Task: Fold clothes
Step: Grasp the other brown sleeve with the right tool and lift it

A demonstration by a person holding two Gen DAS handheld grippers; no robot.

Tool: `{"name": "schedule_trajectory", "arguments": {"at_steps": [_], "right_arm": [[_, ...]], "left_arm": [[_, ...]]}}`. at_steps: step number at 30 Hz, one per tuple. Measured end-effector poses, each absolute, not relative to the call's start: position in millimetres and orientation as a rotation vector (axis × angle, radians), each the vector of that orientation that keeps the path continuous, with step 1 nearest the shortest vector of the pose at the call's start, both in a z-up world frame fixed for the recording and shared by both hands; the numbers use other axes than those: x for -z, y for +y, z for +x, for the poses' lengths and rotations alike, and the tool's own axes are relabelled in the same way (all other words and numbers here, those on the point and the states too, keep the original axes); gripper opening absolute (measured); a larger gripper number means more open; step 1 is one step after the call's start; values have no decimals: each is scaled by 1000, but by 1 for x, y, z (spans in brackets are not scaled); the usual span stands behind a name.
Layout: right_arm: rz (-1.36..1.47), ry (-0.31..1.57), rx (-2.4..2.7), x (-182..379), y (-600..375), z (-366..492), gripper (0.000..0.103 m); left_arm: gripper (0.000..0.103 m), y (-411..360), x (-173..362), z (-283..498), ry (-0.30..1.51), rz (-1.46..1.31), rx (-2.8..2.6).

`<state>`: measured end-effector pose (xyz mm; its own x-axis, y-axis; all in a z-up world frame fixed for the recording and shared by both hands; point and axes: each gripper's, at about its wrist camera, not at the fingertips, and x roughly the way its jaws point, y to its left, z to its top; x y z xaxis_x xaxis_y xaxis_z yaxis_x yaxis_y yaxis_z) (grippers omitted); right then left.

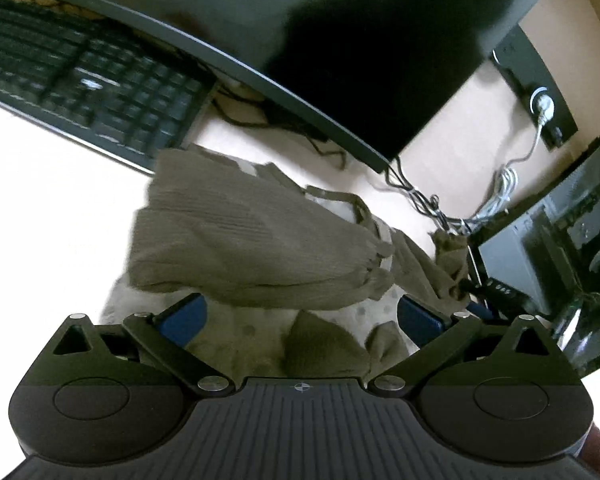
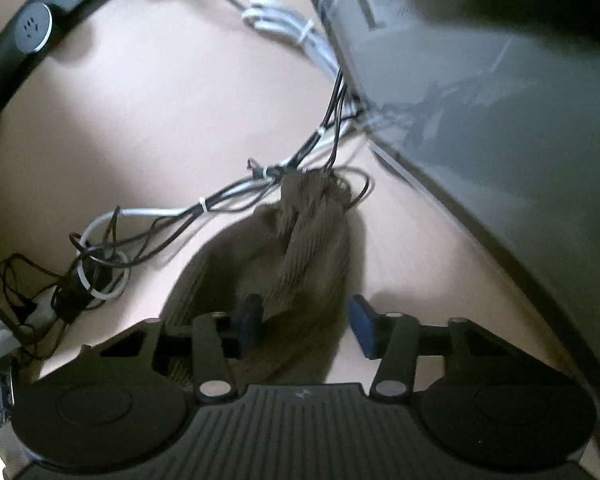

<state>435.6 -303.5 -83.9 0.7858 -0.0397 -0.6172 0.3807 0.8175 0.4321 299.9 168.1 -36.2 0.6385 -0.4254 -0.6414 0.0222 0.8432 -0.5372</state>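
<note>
Olive-brown ribbed knit garment lies on a pale desk surface, partly folded into a thick oblong bundle. In the left wrist view its long axis runs from upper left, near the black keyboard, down to lower right, where gathered cuffs bunch together. A patch of lighter dotted fabric shows under and around the bundle; cannot tell whether it is lining or a separate piece. One narrow end of the knit trails off toward the tangle of cables and the dark glass-sided computer case.

Left gripper hangs just short of the bundle's near edge, jaws spread wide, blue pads clear of the cloth on both sides. Nothing pinched.

Right wrist view: a sleeve-like length of the same knit runs lengthwise away from the camera, its far tip pointing up at the bundled black and white cables, touching or overlapping them. Right gripper straddles the near part of this length. Jaws partly apart; the left pad sits against the fabric, the right pad stands off with bare desk showing in the gap. Fabric between the jaws, not clamped.

Monitor looms over the desk's back. Black power strip lies at upper left in the right view. Frames motion-blurred.
</note>
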Motion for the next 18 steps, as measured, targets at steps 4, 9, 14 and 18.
{"name": "schedule_trajectory", "arguments": {"at_steps": [4,9,14,18], "right_arm": [[572,600,154,80,-302,434,6],[518,475,-42,25,-273,415,3],[333,426,-368,-15,-177,391,2],[90,513,-521,1,-93,370,2]], "left_arm": [[103,186,32,285,849,-535,212],[103,206,36,271,863,-562,179],[103,212,33,264,851,-567,212],[103,219,26,257,825,-561,242]]}}
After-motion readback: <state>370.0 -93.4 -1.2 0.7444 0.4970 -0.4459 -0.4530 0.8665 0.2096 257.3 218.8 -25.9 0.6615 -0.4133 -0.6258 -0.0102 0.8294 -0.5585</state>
